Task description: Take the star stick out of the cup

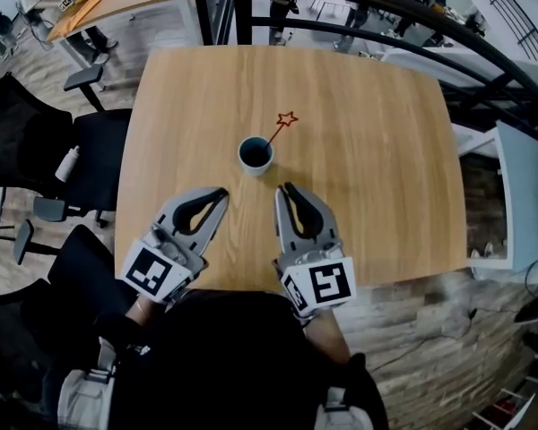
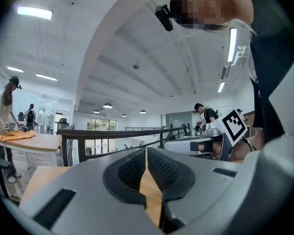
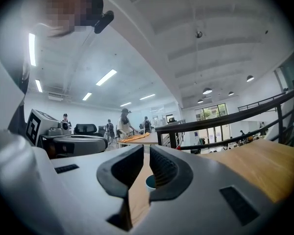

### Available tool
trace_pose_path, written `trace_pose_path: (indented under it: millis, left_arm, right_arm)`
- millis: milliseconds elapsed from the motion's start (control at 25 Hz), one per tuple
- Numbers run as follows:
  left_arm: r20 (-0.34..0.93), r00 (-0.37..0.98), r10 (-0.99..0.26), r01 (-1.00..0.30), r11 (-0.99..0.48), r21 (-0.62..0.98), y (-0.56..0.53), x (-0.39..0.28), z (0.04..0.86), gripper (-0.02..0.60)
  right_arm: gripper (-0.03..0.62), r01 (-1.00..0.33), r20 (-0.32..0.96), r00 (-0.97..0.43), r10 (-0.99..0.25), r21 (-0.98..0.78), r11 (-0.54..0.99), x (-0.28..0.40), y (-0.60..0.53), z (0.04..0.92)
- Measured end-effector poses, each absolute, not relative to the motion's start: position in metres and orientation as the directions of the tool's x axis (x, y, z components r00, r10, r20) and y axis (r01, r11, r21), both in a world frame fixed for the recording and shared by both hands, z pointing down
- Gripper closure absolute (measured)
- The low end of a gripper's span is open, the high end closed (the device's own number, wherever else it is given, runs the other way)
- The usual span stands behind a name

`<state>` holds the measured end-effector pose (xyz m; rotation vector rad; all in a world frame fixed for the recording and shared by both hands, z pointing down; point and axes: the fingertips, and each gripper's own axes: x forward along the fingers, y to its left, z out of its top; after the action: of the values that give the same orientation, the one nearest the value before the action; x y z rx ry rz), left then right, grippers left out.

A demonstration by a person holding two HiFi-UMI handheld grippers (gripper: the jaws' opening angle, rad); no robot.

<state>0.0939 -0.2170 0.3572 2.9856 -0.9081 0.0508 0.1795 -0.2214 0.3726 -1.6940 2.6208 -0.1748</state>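
Left gripper (image 1: 222, 192) and right gripper (image 1: 285, 188) are shown side by side over the near part of the table (image 1: 386, 150), both pointed away from the person. Each marker cube is turned toward the head camera.

Left gripper: in the left gripper view the jaws (image 2: 146, 151) are seen pressed together at the tips. Only a thin slit is left lower down, through which bare wood is seen. Nothing is held. The right gripper (image 2: 220, 131) is visible beside it at the right edge of that view.

Right gripper: in the right gripper view the jaws (image 3: 147, 149) are drawn together with a narrow slit between the tips. Nothing is gripped. The left gripper (image 3: 68, 142) is seen beside it at the left.

The cup (image 1: 255, 154) is stood upright near the middle of the table, ahead of both grippers and roughly between their lines. It is near both sets of tips but touched by neither. In the right gripper view the cup's rim (image 3: 150, 182) is framed low in the gap between the jaws.

The star stick (image 1: 279, 131) is seated in the cup and leaned toward the far right. Its red star end is held clear of the rim, above the table, on the side of the cup away from the grippers.
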Motion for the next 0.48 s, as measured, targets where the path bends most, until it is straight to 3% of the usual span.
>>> trace_pose_path:
  millis: [480]
  left_arm:
    - [0.047,0.793,-0.607,-0.608,-0.794,0.012,-0.247,0.119,0.368,0.558]
  right_arm:
    - [0.566,-0.878,0.081,-0.475,-0.876,-0.114,0.465,0.201,-0.263,0.399]
